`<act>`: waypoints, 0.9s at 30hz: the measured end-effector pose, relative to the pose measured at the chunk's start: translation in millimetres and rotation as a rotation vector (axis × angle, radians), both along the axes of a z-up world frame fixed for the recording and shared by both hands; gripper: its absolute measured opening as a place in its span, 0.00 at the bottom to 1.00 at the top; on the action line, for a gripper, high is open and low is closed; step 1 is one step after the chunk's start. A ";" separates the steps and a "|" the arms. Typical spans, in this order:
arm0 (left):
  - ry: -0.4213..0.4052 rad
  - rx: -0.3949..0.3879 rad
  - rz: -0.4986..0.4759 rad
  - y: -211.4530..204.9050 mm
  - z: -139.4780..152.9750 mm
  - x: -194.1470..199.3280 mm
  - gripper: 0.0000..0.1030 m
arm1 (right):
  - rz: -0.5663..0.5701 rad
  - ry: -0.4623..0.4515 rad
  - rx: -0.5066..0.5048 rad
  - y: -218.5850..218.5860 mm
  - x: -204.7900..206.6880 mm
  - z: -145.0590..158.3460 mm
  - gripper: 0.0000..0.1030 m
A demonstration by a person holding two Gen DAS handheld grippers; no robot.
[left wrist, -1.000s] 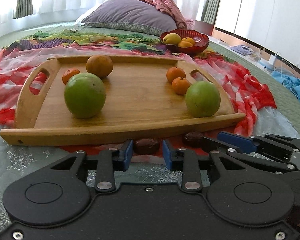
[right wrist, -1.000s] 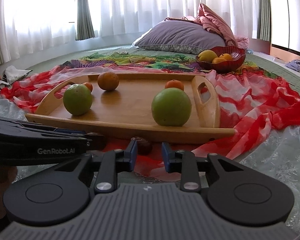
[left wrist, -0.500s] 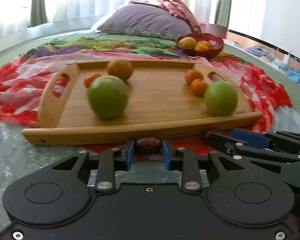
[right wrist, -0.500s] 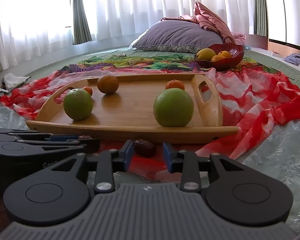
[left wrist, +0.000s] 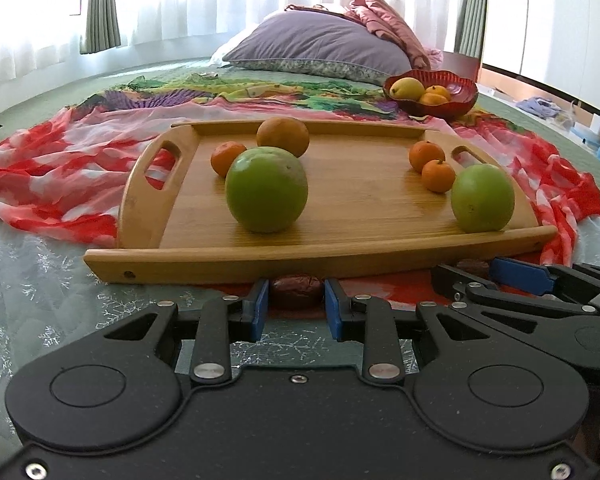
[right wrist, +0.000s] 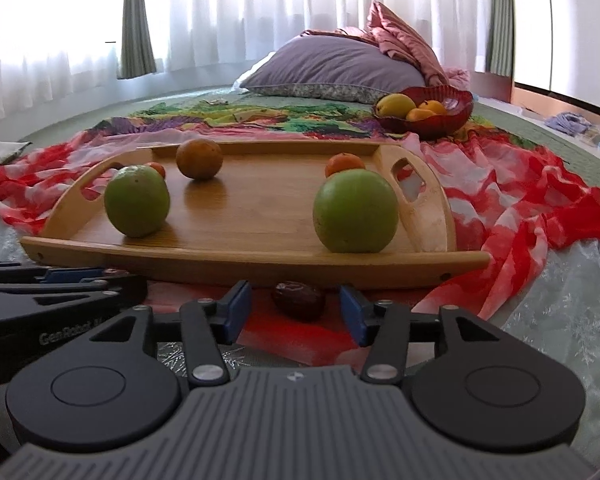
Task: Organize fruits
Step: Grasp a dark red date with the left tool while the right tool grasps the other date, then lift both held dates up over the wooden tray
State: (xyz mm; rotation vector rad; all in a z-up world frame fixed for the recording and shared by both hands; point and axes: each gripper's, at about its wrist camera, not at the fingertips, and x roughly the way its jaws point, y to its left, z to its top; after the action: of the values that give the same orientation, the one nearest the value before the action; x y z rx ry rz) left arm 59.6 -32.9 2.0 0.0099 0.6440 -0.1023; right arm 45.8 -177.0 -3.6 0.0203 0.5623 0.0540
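Observation:
A wooden tray point(left wrist: 340, 216) on the bed holds two green fruits point(left wrist: 266, 189) point(left wrist: 482, 197), a large orange point(left wrist: 283, 136) and three small tangerines point(left wrist: 438, 175). My left gripper point(left wrist: 295, 308) is shut on a dark red date point(left wrist: 296, 290) just in front of the tray's near rim. My right gripper point(right wrist: 296, 312) is open, its jaws wide apart around a second date point(right wrist: 299, 300) that lies on the red cloth. The right gripper also shows in the left wrist view point(left wrist: 500, 276), with that date point(left wrist: 473, 267) between its fingers. The tray shows in the right wrist view too point(right wrist: 260, 256).
A red glass bowl point(left wrist: 456, 104) with a yellow pear and oranges stands behind the tray at right. A red and white scarf point(left wrist: 52, 176) lies under the tray. A purple pillow point(left wrist: 320, 50) is at the back. Curtains lie beyond.
The right gripper's jaws have opened wide and the date now lies free between them. The left gripper has kept its hold on its date while its view shifted left.

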 end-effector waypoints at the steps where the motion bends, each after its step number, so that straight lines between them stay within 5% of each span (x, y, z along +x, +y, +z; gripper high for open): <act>1: -0.001 0.002 0.002 0.4 -0.3 0.1 0.27 | -0.003 0.003 0.006 -0.1 0.6 -0.7 0.64; 3: -0.001 0.001 0.005 1.5 -1.0 0.6 0.27 | -0.010 0.001 0.009 0.2 1.7 -1.7 0.64; 6: -0.002 -0.001 0.003 2.6 -1.4 0.8 0.27 | -0.026 0.001 0.008 1.3 2.4 -2.4 0.48; 11: -0.002 -0.004 0.004 2.6 -1.2 0.0 0.27 | -0.022 0.006 0.006 3.2 3.5 -2.8 0.36; 27: -0.030 -0.009 0.014 8.2 9.9 -5.3 0.27 | -0.003 -0.005 -0.009 9.7 -3.1 1.6 0.34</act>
State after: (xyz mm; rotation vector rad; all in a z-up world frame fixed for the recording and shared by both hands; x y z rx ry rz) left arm 54.3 -24.7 11.9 -0.0015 0.6132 -0.0913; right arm 42.7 -167.4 -2.0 0.0124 0.5572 0.0490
